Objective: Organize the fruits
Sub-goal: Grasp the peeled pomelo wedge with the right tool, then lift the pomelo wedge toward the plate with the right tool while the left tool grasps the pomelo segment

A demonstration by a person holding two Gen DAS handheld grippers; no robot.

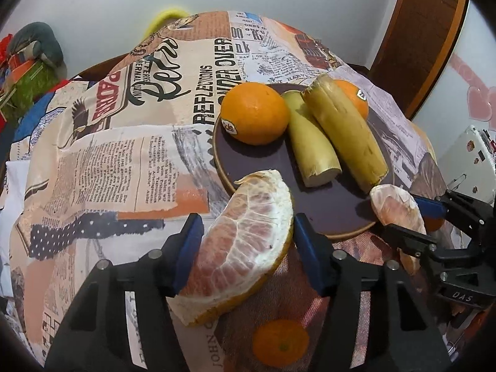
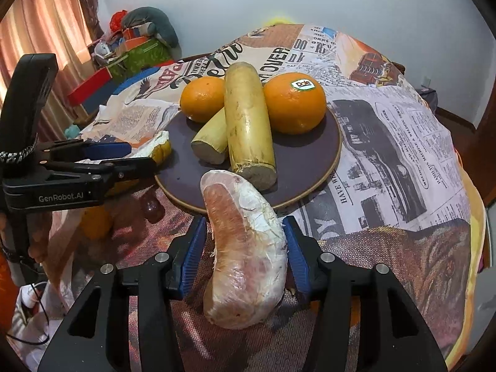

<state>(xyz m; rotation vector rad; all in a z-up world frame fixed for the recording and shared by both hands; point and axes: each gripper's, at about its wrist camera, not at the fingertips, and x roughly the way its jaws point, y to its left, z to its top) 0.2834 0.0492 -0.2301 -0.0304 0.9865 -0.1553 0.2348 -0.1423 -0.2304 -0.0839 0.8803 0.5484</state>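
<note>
Left view: left gripper (image 1: 246, 241) squeezes pomelo wedge (image 1: 238, 248) between blue pads, just at near edge of dark plate (image 1: 257, 167). Two oranges (image 1: 254, 113), two yellow stalks (image 1: 344, 133) on plate.

Right view: right gripper (image 2: 245, 257) squeezes peeled pomelo piece (image 2: 245, 263), tip over near plate rim (image 2: 338, 155).

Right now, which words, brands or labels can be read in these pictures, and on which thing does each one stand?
"Dole": sticker on the left orange, and on the right orange.
"GenRobot.AI": body of the left hand-held gripper.
"DAS": body of the right hand-held gripper.
"REFLECTIONS", "OVER", "JOHN": printed on the tablecloth.
The tablecloth's small newspaper columns are too small to read.
</note>
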